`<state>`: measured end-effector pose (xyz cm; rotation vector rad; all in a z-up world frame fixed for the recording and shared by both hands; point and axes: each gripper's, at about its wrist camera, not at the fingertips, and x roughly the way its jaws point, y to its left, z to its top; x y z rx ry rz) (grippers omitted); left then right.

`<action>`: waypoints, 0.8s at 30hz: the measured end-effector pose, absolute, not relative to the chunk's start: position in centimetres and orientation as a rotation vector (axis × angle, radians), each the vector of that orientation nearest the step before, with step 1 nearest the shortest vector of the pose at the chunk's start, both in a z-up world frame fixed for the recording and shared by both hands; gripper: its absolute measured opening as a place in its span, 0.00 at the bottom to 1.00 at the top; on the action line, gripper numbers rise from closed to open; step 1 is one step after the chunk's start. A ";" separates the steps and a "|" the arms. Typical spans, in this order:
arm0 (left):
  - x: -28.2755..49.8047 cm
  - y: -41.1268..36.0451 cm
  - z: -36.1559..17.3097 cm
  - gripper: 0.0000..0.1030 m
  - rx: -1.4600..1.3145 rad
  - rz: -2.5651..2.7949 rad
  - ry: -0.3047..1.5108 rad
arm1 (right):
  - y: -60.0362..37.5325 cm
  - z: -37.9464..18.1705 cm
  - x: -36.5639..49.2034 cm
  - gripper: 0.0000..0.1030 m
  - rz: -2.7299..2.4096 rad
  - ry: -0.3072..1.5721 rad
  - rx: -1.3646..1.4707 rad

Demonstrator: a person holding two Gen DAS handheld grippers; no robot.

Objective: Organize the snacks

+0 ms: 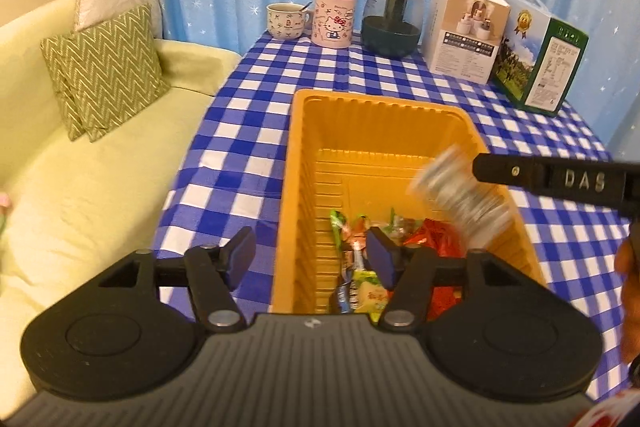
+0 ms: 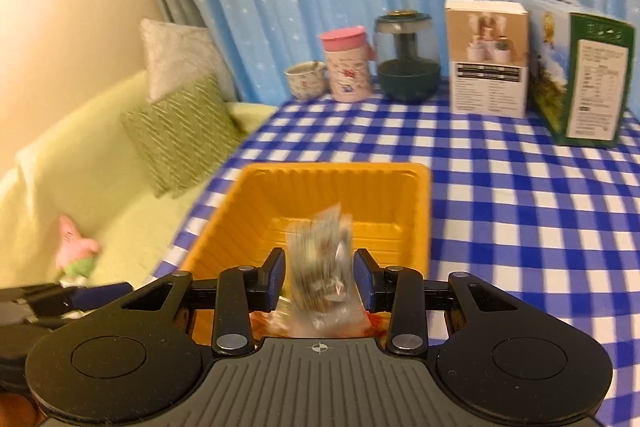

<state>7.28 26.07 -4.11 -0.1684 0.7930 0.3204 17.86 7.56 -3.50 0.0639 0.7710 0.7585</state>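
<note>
Hanging over orange bin near table's left edge: blurred clear packet between right gripper pads, apparently pinched. Light, crinkly, slippery film; grip flat mid-body, gently. Left gripper spread, empty, above snacks at bin's near end.

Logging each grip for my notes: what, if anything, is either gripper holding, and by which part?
Right gripper: a blurred clear snack packet sits between its pads over the orange bin; contact unclear. Left gripper: open, empty.
</note>
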 end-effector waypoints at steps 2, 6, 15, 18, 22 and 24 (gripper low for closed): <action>7.0 25.9 -4.0 0.61 -0.148 0.331 0.789 | 7.5 -3.4 18.1 0.41 0.749 0.784 0.077; 6.6 25.5 -4.0 0.68 -0.147 0.321 0.784 | 6.4 -3.6 17.9 0.58 0.711 0.788 0.091; 5.5 24.1 -3.6 0.86 -0.162 0.300 0.774 | 3.3 -3.8 16.0 0.59 0.647 0.832 0.081; 4.7 23.6 -3.2 0.93 -0.179 0.296 0.777 | 2.3 -3.5 15.1 0.61 0.632 0.841 0.079; 3.4 22.7 -2.2 1.00 -0.161 0.302 0.772 | 1.1 -2.8 13.7 0.69 0.629 0.843 0.078; 2.7 22.1 -1.8 1.00 -0.150 0.304 0.773 | 0.6 -2.4 13.1 0.73 0.629 0.844 0.083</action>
